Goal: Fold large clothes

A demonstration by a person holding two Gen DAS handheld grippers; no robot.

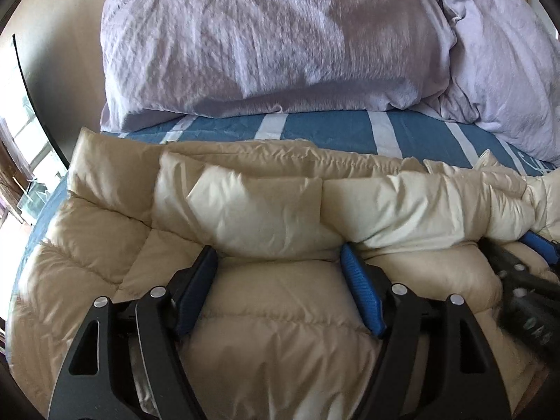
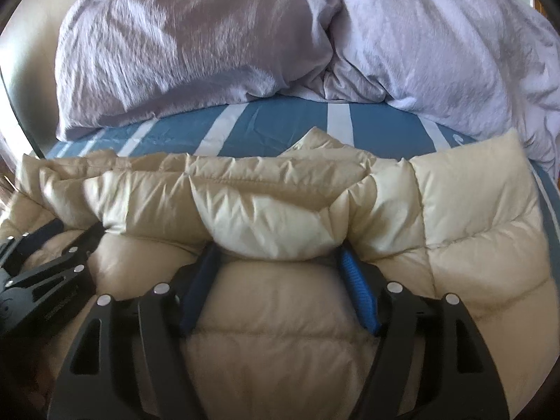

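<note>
A cream puffer jacket lies across the bed with one thick part folded over into a long roll. My left gripper rests on it with its jaws wide apart. Its blue-padded fingertips reach the near edge of the roll, and quilted fabric bulges between them without being pinched. In the right wrist view my right gripper stands the same way on the jacket, tips tucked under the roll's edge. Each gripper shows in the other's view: the right gripper at far right, the left gripper at far left.
The jacket lies on a blue sheet with white stripes. Behind it a lavender pillow leans against the wall, and a bunched lavender duvet sits at the back right. A bright window is at the left, past the bed's edge.
</note>
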